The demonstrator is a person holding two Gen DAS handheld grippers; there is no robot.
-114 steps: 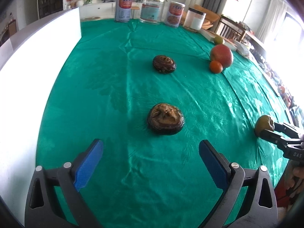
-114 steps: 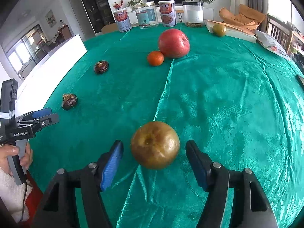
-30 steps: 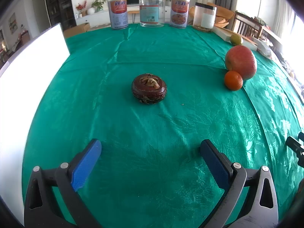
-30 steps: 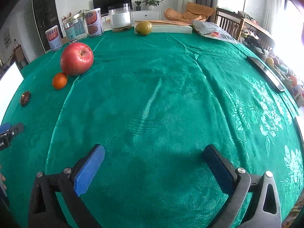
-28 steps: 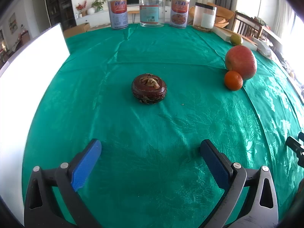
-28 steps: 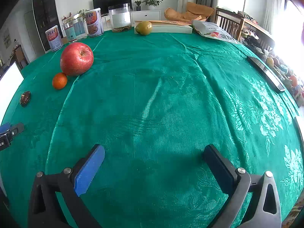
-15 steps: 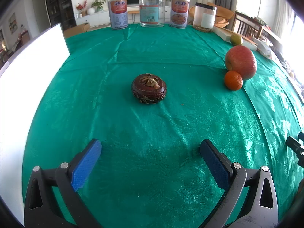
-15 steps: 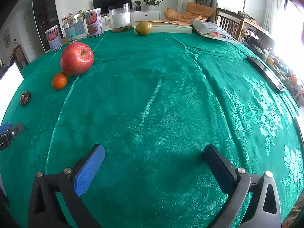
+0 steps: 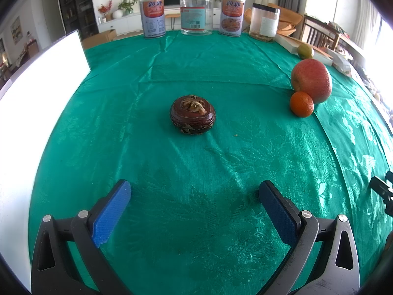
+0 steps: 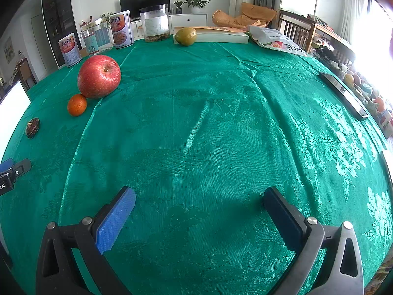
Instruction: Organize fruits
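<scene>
Open bench, scattered fruit

Bare green cloth (image 10: pixel 196 127) lies ahead of the right tool (image 10: pixel 199 211); a dark fruit (image 9: pixel 192 113) sits in the left tool's (image 9: pixel 195 204) path.

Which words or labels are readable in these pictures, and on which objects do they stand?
"亲亲" (likely reading): left can and right can.
Clear jar: label print too small to read.
Snack bag: characters blurred.
"LAI": left gripper body, partly cut off.

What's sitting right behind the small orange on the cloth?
The red apple sits directly behind the small orange, close against it on the green tablecloth. Whether they actually touch is unclear, and the orange covers the apple's lower front.
</scene>
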